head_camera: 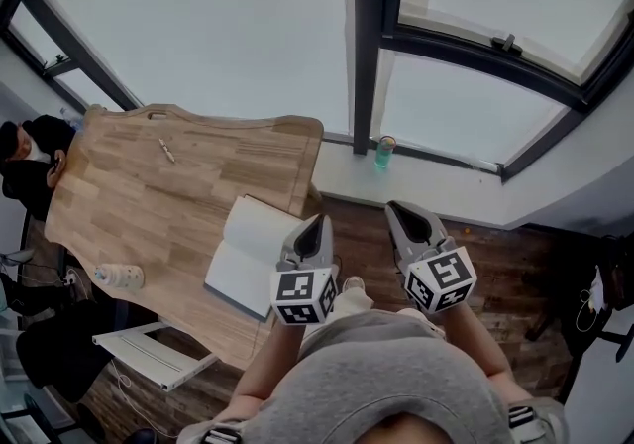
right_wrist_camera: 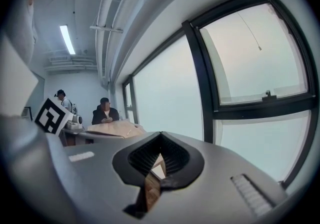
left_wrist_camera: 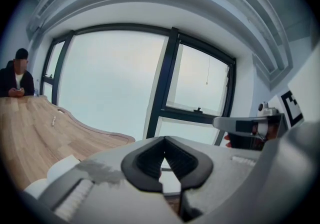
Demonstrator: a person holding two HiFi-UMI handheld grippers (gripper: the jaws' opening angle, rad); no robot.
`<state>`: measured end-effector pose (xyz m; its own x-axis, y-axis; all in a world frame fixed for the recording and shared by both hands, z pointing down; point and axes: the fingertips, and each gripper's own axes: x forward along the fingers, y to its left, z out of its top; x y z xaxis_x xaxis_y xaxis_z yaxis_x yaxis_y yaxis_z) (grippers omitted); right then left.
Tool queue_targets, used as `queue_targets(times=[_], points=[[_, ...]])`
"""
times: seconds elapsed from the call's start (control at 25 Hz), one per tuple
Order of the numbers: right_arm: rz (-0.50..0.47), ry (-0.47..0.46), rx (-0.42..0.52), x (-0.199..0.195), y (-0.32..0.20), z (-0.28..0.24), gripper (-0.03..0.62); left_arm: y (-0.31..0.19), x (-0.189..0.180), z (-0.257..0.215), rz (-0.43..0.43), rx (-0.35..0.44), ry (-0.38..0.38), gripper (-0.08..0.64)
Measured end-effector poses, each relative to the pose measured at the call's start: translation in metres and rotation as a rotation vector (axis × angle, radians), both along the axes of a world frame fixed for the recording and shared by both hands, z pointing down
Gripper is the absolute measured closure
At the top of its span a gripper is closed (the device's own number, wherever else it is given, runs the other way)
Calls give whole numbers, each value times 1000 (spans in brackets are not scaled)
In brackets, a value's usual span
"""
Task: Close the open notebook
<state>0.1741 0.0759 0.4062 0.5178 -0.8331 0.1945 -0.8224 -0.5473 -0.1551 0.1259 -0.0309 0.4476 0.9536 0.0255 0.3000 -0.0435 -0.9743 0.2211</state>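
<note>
The open notebook (head_camera: 246, 252) lies with blank white pages up at the near right corner of the wooden table (head_camera: 149, 204). My left gripper (head_camera: 318, 225) hovers just off the notebook's right edge, jaws together with nothing in them. In the left gripper view its tips (left_wrist_camera: 164, 140) meet, and a white page of the notebook (left_wrist_camera: 61, 166) shows at the lower left. My right gripper (head_camera: 395, 211) is further right, over the floor beside the table, away from the notebook. Its jaws (right_wrist_camera: 160, 136) are also shut and empty.
A small pen-like object (head_camera: 166, 150) lies far up the table and a pale bottle (head_camera: 121, 277) lies near its front left edge. A green cup (head_camera: 384, 152) stands on the window sill. A person (head_camera: 30, 169) sits at the table's far end. A white rack (head_camera: 149, 353) sits below the table.
</note>
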Motion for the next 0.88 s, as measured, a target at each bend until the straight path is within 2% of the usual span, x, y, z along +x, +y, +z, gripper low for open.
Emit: queue_targets(times=[0.2, 0.32, 0.6, 0.88], points=[[-41, -3, -1, 17, -26, 5, 592, -24, 12, 1, -37, 4, 5, 557], [-85, -8, -2, 20, -44, 8, 592, -42, 9, 1, -91, 5, 2, 557], [-258, -32, 1, 20, -93, 14, 592, -83, -15, 9, -272, 15, -31, 557], [-496, -37, -8, 16, -148, 14, 592, -121, -44, 6, -518, 20, -33, 557]])
